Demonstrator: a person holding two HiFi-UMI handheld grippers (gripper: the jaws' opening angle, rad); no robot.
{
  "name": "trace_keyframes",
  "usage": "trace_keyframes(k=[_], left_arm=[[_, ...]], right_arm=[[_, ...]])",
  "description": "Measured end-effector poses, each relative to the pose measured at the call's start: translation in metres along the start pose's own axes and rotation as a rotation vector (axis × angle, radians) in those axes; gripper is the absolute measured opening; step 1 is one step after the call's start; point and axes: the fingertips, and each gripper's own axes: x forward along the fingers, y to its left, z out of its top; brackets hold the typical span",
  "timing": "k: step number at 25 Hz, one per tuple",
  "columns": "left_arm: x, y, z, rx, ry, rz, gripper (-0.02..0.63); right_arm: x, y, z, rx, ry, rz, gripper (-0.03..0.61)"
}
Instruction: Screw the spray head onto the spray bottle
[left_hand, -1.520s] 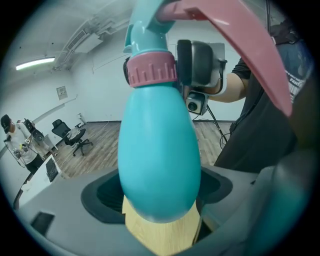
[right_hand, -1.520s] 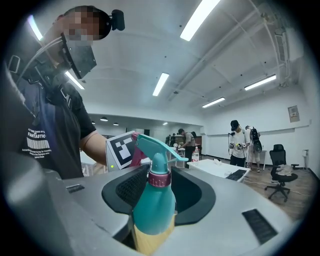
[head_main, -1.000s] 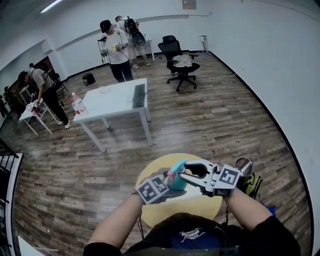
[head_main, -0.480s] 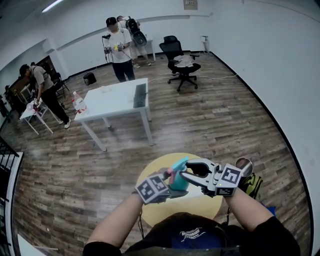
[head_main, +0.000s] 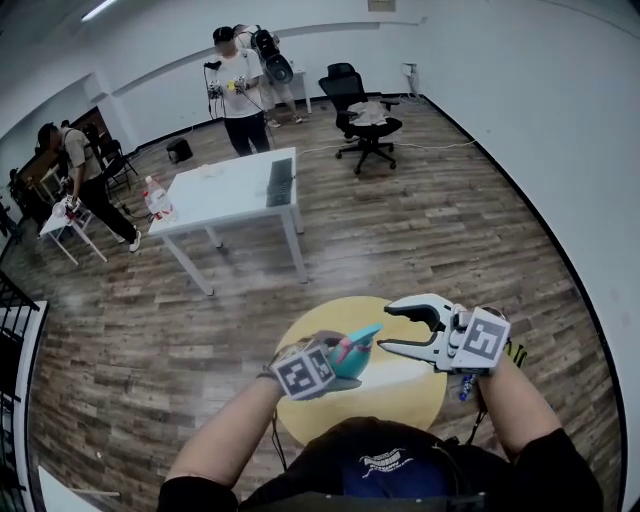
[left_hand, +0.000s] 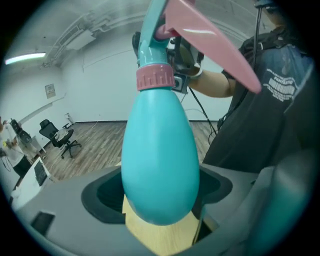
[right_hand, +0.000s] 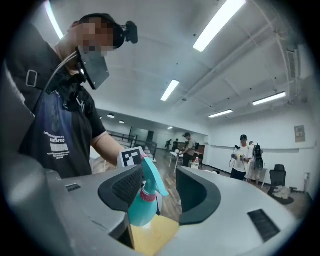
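Clamped in the left gripper (head_main: 338, 366): the teal bottle (head_main: 350, 358), squeezed round its fat belly by both jaws. Tilted, with the head (head_main: 364, 334) up and leaning toward the right side. Already on the bottle's neck, with a pink collar (left_hand: 155, 78) at the join and a pink trigger (left_hand: 210, 42) sticking out. In the left gripper view, like a big teal egg filling the gap between the jaws and pressed on both sides. Held over a round yellow table (head_main: 410, 395). Off to the right: the right gripper (head_main: 388, 328), near the head but apart from it. Jaws wide, just been opening, with nothing gripped. Through the gap in the right gripper view: the bottle again, farther off, past the tips and not touched by the pads. Pointing across at the bottle, about level. Farther back on the wood floor (head_main: 450, 220): a white table (head_main: 230, 190), a black chair (head_main: 360, 110) and some people (head_main: 235, 85) standing by the wall.
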Motion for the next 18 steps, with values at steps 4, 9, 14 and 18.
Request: trace_keyframes(k=[4, 9, 14, 18], left_arm=[[0.006, -0.005, -0.015, 0.097, 0.104, 0.018, 0.448], [0.016, -0.012, -0.023, 0.102, 0.118, 0.007, 0.448], [0.013, -0.006, -0.018, 0.077, 0.098, 0.007, 0.448], [0.006, 0.004, -0.015, 0.029, 0.085, 0.056, 0.446]], right_arm=[[0.017, 0.032, -0.025, -0.086, 0.168, 0.126, 0.250], [0.025, 0.041, -0.046, -0.125, 0.226, 0.153, 0.164], [0.021, 0.030, -0.040, -0.066, 0.171, 0.127, 0.130], [0.019, 0.013, -0.040, 0.056, 0.140, 0.031, 0.121]])
